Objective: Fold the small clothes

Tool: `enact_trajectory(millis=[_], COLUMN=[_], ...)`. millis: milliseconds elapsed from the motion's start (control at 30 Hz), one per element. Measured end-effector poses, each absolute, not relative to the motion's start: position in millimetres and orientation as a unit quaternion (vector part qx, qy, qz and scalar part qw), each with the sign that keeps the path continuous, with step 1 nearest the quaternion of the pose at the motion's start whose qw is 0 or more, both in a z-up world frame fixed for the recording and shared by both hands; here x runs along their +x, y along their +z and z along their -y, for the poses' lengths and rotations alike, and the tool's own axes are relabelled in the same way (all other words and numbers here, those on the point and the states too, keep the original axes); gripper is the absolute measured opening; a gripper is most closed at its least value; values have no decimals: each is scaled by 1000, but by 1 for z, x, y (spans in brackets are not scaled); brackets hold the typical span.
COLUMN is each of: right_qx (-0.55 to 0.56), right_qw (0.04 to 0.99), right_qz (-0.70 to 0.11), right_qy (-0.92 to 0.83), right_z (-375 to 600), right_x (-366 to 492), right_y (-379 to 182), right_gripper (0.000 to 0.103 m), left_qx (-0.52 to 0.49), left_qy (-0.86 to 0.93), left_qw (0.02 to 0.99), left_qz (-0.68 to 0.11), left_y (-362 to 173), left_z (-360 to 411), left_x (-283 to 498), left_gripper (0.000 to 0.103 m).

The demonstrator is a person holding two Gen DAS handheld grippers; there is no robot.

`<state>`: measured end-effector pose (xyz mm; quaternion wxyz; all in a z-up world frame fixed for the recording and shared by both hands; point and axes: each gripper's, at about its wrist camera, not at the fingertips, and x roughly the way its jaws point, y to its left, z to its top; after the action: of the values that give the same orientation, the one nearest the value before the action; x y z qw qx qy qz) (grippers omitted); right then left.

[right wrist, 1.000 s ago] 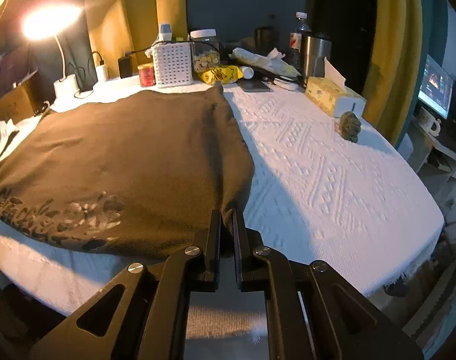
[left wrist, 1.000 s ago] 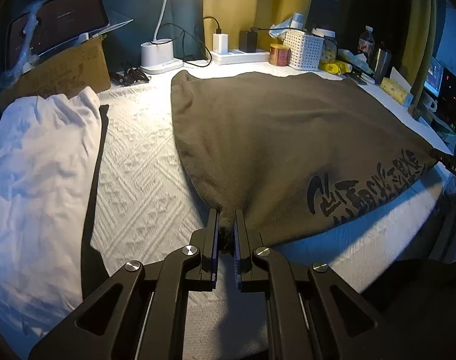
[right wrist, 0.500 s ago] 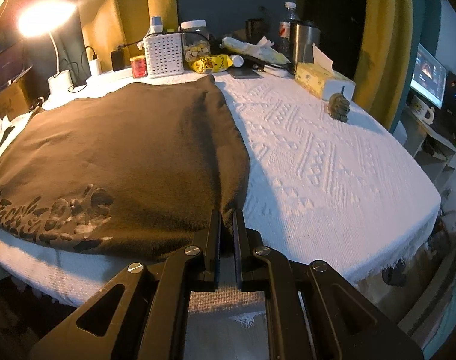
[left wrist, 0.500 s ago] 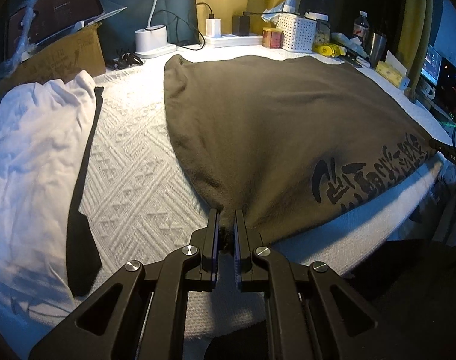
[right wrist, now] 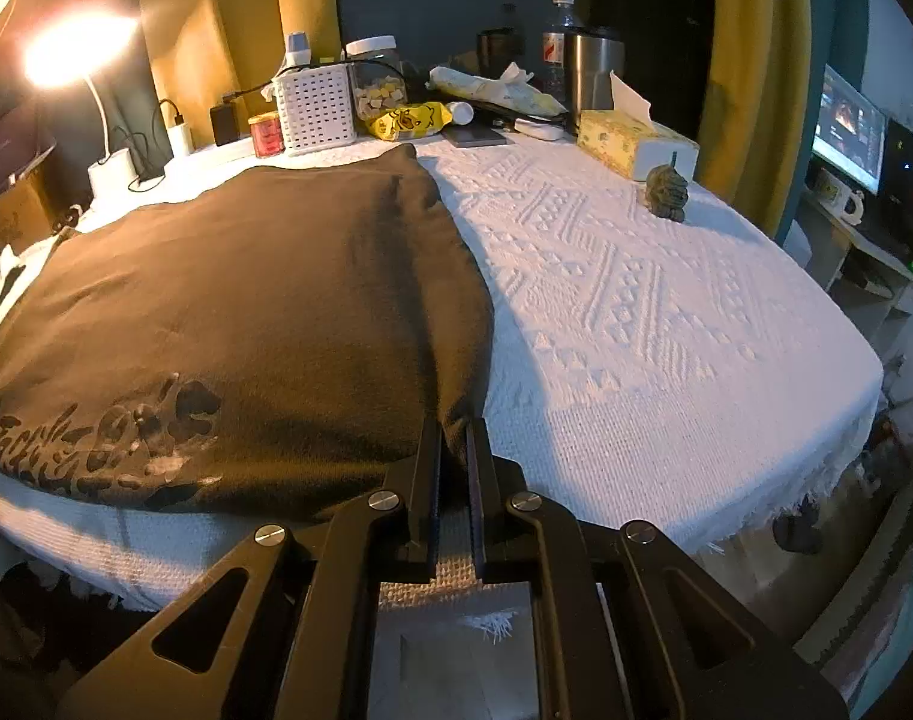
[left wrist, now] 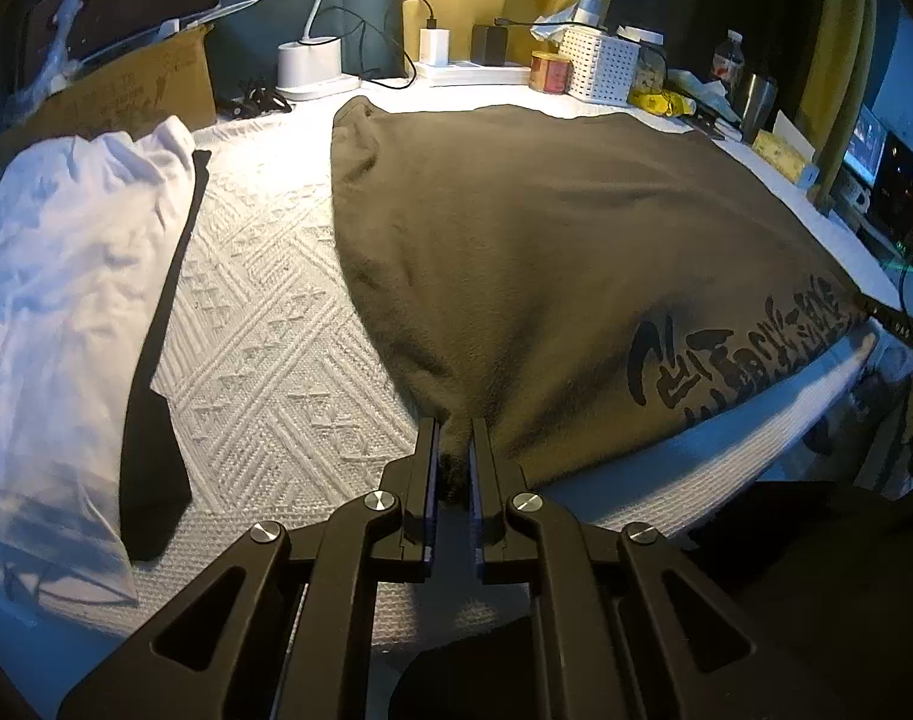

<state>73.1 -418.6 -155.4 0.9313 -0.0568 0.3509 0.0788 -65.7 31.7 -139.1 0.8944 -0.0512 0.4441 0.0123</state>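
I hold the near edge of a dark olive-brown cotton garment with black printed lettering (left wrist: 546, 252), one corner in each tool: my left gripper (left wrist: 455, 450) is pinched narrow on the near-left corner, and my right gripper (right wrist: 455, 450) is pinched narrow on the near-right corner, cloth bunched between the pads of both. The garment lies spread flat across a white woven bedspread with a raised diamond pattern (right wrist: 636, 312), its far edge reaching almost to the clutter at the back. I judge this to be the first fold in hand: both near corners are gripped, nothing is yet doubled over. The next move, as I read it, calls for lifting both corners together and carrying them to the far edge, keeping the hem taut and level so the printed lettering (left wrist: 738, 354) does not crease askew. My left view alone shows a crumpled white shirt (left wrist: 54, 312) lying well to the left, with a long black strip of fabric (left wrist: 156, 372) along its right side, and a brown cardboard box (left wrist: 126, 90) behind. My right view alone shows the bare right half of the bedspread, a yellow tissue box (right wrist: 630, 141) and a small dark figurine (right wrist: 666, 189) near the far-right edge.
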Motion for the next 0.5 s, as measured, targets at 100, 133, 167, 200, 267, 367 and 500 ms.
enact_trajectory(millis=[100,133,167,200,267,367,500], right_qx=[-54,-54,-52,-50,-50,-51,-48], right_qw=[931,931,931,931,930,930,928], right_qz=[-352,-352,-352,-353,-355,-357,-362], right_qy=[80,82,81,80,78,75,78], right_z=[420,420,421,422,422,421,422], right_x=[73,73,73,73,73,73,75], right_y=[-156,-157,-157,-157,-157,-156,-156], right_gripper=[8,8,8,8,8,8,8], left_qx=[-69,-74,-75,-75,-80,-83,-73], left_qy=[3,1,4,10,22,27,25], left_qw=[893,894,894,894,897,902,902], left_qz=[-444,-443,-442,-441,-435,-423,-426], left_y=[-138,-138,-137,-137,-135,-131,-131], left_z=[-37,-39,-40,-42,-48,-55,-60], left_x=[-68,-69,-70,-71,-73,-72,-62], left_gripper=[10,11,12,21,39,41,41])
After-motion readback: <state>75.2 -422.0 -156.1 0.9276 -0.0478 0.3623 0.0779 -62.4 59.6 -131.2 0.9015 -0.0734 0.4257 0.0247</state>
